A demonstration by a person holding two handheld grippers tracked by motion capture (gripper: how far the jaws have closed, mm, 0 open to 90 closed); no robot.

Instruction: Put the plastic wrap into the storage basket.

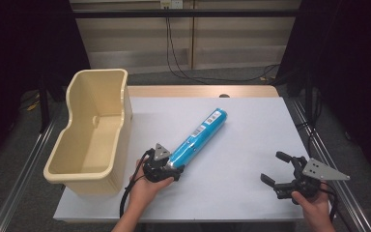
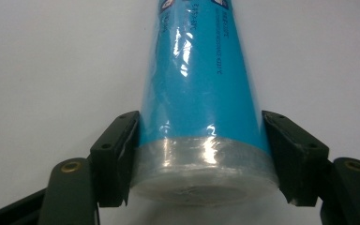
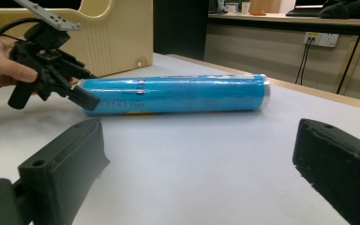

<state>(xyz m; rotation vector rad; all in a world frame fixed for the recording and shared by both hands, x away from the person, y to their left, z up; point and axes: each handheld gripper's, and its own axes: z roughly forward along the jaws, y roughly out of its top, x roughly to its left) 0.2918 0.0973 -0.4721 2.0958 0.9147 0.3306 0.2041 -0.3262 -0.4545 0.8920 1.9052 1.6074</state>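
Your left gripper [image 1: 170,169] jaws clamp the blue wrapped tube [image 1: 199,135], which lies on the bench [image 1: 251,125]. Right gripper [image 1: 276,170] jaws stand wide. Transfer to the beige bin [image 1: 72,164] is not yet done.

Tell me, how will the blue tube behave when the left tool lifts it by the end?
The blue tube is long and held only at its near end by the left tool, so its far end will probably sag or swing. Its glossy plastic wrap looks slippery, so it might slide between the jaws. Being round and lying flat, it would likely roll if released.
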